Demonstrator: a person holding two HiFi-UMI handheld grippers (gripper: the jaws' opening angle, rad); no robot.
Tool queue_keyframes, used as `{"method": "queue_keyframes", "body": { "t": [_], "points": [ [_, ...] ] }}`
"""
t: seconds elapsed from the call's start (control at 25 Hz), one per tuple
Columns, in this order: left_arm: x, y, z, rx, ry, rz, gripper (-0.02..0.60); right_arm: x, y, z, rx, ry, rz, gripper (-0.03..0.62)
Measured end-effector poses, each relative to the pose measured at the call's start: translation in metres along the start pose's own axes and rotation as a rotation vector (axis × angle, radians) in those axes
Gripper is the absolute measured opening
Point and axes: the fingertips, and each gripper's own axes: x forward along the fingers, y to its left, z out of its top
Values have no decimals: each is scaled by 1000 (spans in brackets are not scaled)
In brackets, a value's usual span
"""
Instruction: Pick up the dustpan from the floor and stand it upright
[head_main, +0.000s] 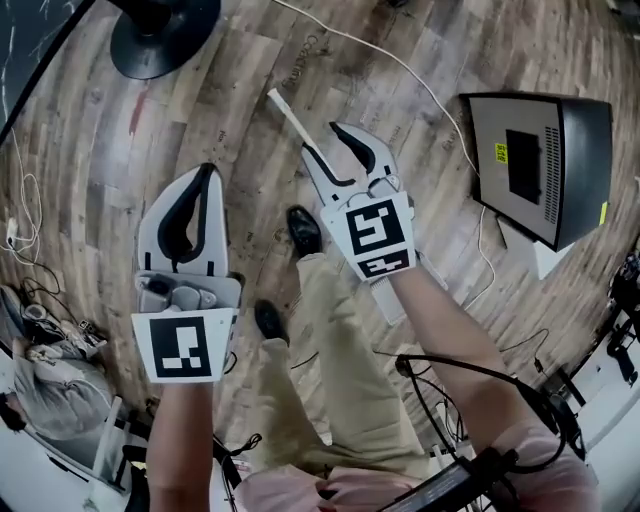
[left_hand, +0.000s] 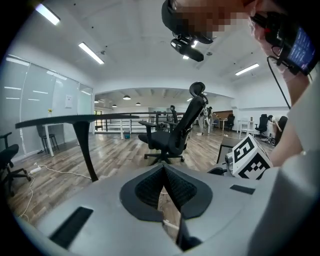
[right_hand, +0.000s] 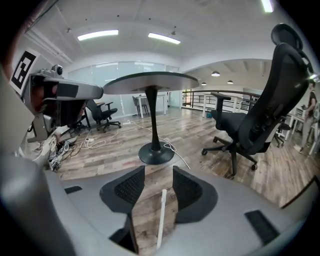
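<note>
The dustpan shows mainly as a thin white handle (head_main: 291, 117) lying on the wood floor; its pan end is hidden under my right gripper and arm. My right gripper (head_main: 325, 140) hangs open above the handle's near part without touching it. In the right gripper view the handle (right_hand: 161, 215) runs along the floor in the gap between the right gripper's (right_hand: 158, 175) spread jaws. My left gripper (head_main: 206, 172) is to the left, away from the dustpan, shut with nothing in it. In the left gripper view the left gripper's (left_hand: 163, 168) pads meet at the tip.
A round black table base (head_main: 160, 35) stands far left, and a white cable (head_main: 400, 65) runs across the floor beyond the handle. A dark boxy unit (head_main: 540, 160) sits at right. The person's shoes (head_main: 303, 230) are just below the grippers. An office chair (right_hand: 255, 125) stands nearby.
</note>
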Motion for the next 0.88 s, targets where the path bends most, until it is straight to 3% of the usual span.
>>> {"method": "queue_keyframes", "body": {
  "t": [0.48,0.88],
  "points": [
    [57,21,-98,-28,29,16,12,87,-6,-81,-9,81,24,175],
    [77,30,-159,-21,55,19,14,145,-1,-139,-53,139,57,175]
  ]
}}
